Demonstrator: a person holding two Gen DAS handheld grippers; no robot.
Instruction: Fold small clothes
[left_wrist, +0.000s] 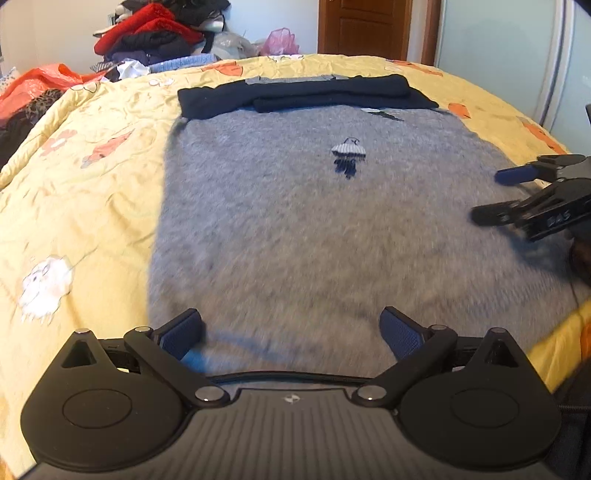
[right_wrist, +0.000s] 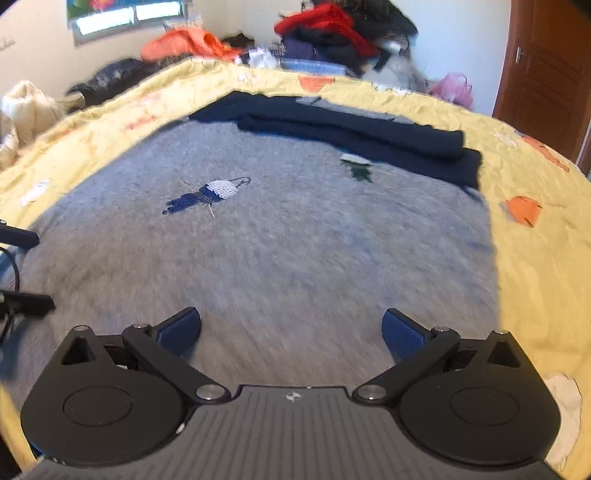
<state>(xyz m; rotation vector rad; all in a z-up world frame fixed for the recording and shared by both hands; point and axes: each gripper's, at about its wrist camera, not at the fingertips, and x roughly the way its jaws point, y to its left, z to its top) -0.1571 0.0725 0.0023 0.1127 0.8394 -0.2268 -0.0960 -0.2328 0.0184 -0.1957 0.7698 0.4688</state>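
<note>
Two grippers, left (left_wrist: 291, 332) and right (right_wrist: 291, 332), both spread wide, empty, over grey sweater (left_wrist: 295, 221); window (right_wrist: 125, 14) visible only from right wrist.

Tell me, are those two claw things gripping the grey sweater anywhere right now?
No, nothing is held. The left gripper and the right gripper are both open, hovering over the grey sweater spread flat on the bed.

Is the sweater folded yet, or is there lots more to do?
Partly. The dark sleeves already lie folded across the top. Nothing is gripped: the left tool and right tool are open above the flat gray sweater. Its body is unfolded.
</note>
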